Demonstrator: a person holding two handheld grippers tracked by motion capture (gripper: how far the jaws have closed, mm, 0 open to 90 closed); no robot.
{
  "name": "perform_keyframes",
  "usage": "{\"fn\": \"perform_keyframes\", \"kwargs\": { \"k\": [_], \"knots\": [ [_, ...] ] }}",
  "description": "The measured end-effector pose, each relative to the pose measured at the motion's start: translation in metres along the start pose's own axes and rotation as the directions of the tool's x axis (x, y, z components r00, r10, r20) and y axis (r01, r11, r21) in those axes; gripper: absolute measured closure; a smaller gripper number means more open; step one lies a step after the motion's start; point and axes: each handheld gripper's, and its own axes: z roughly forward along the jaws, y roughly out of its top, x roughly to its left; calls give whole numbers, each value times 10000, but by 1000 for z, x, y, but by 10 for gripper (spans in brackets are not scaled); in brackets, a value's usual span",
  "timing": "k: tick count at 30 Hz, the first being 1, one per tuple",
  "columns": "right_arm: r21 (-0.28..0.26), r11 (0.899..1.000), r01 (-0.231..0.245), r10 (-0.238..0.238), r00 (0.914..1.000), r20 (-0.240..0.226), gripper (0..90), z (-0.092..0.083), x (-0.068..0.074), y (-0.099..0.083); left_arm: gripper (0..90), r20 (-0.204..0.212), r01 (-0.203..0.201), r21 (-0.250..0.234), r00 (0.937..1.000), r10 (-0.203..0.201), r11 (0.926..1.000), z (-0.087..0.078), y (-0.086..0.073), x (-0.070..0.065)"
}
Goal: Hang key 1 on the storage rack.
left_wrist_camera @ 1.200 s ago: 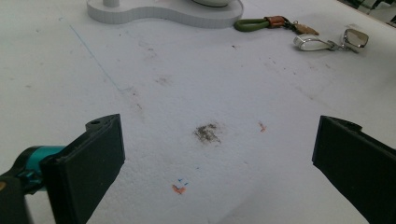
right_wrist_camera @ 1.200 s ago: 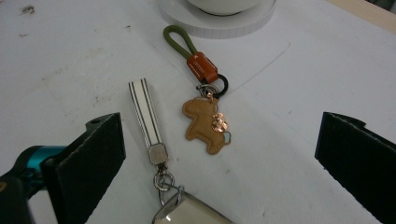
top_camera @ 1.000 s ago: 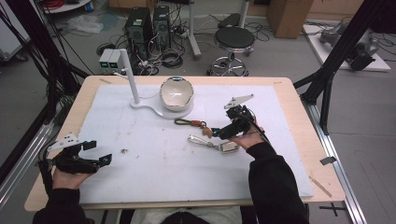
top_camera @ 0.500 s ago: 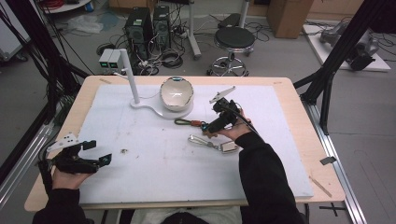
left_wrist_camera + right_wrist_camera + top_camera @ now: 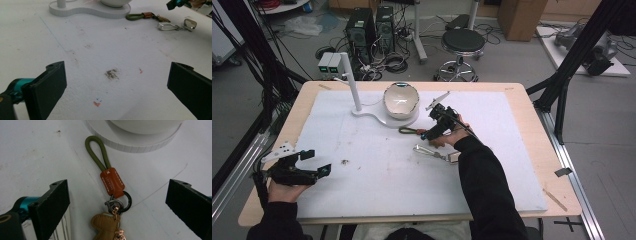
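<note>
A keychain with an olive-green cord loop, an orange leather tab, a black ring and a tan charm lies on the white mat just in front of the white stand base. My right gripper is open, low over it, with one jaw on each side of the tab and ring. From above, the right gripper points at the green keychain. My left gripper is open near the mat's front left corner, over bare, stained mat.
A silver carabiner keychain lies just in front of the green one. A white bowl sits on a white stand base with an upright post. The wooden table edge frames the mat.
My right gripper has moved left and away from the person, from beside the silver carabiner to over the green keychain. The left gripper has stayed still.
</note>
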Motion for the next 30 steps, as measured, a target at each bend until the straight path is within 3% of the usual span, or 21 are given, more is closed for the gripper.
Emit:
{"fn": "perform_keyframes", "kwargs": {
  "k": [4,9,12,25,26,28,30],
  "knots": [
    [112,9999,18,-17,9999,-103,43,8,-3,2,28,19,-23,57,10000,23,10000,1,0,-1],
    [655,9978,107,-85,9994,-326,91,22,-5,7,28,25,1,18,10000,-1,10000,0,0,0],
    [885,9952,420,-372,9978,-557,183,29,-6,8,28,30,6,10,10000,-6,10000,0,0,0],
    [1092,9860,1257,-1218,9917,-415,415,39,-4,6,28,161,5,-57,9999,-4,10000,1,0,-1],
    [1140,9846,1325,-1267,9903,-569,481,41,-4,6,28,166,-2,-52,9999,3,10000,1,0,-1],
    [1136,9842,1356,-1286,9894,-676,512,40,-4,7,28,169,-30,-53,9999,31,10000,1,0,-1],
    [1144,9800,1627,-1538,9846,-828,639,40,-3,7,28,160,-8,-64,9999,9,10000,1,0,0]
  ]
}}
